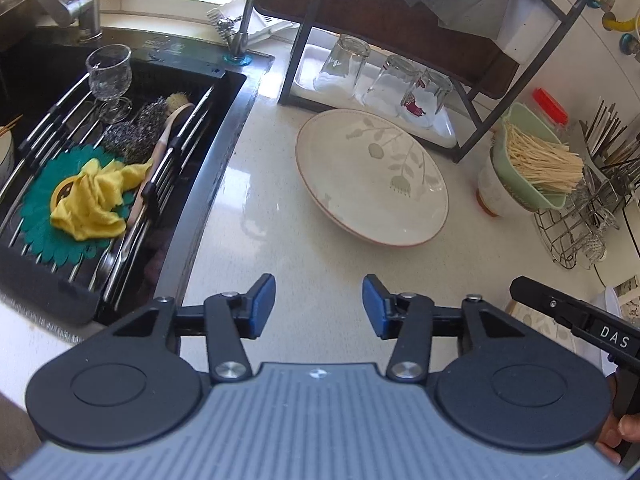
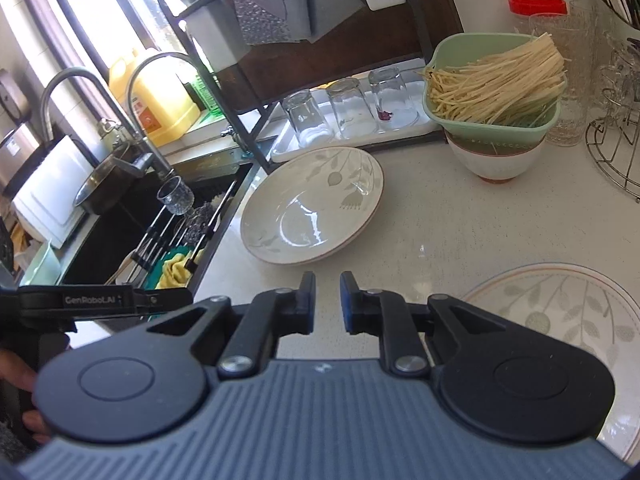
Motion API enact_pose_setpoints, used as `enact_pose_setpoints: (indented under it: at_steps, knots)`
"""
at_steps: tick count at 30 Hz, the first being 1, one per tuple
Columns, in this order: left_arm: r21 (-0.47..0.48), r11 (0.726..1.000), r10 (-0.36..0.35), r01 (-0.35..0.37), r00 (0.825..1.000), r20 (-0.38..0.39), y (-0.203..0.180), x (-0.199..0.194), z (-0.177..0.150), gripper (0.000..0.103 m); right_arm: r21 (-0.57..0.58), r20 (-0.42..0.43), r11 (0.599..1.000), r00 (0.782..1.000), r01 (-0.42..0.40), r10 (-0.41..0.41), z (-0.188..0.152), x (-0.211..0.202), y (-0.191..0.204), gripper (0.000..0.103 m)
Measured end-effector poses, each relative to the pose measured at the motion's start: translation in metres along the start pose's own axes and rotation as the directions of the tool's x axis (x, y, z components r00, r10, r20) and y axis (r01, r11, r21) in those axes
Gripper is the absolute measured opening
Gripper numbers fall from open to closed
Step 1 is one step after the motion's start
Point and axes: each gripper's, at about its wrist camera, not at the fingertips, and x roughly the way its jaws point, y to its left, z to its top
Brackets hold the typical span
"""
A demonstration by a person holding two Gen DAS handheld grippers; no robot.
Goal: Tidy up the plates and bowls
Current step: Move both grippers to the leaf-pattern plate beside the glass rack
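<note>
The leaf-patterned plate lies face up on the pale speckled desk, just in front of the dark wire rack and between the black sink and the white bowl. It is round, so it has no long axis; it sits slightly tilted, its printed stem running from the rack side toward the near rim. A second plate with the same leaf print lies flat on the desk well to the right of the first, beside the right tool.

The left tool hangs over bare desk near the first plate's front rim, jaws wide and holding nothing. The right tool has its jaws narrow, a small gap between the blue pads, also holding nothing.

The white bowl stands to the right of the rack, carrying a green basket of pale noodles. Three glasses stand upside down on a white tray under the rack. In the sink lie a yellow cloth and a stemmed glass.
</note>
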Motion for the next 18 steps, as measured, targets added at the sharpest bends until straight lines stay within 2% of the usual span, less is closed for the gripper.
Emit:
enact_pose_setpoints:
  at_steps: [2,3,18]
  knots:
    - [0.013,1.000,-0.012,0.012,1.000,-0.009,0.003,0.011,0.010,0.055,0.022,0.007,1.000,1.000,0.011,-0.011,0.003,0.008,-0.002,0.034]
    - [0.020,1.000,-0.013,0.013,1.000,-0.015,0.004,0.016,0.015,0.055,0.035,0.010,0.999,1.000,0.016,-0.016,0.005,0.011,-0.003,0.035]
    - [0.071,0.994,-0.078,0.083,0.994,-0.077,0.022,0.084,0.086,0.054,0.183,0.009,0.979,0.996,0.088,-0.091,0.040,0.074,-0.009,0.035]
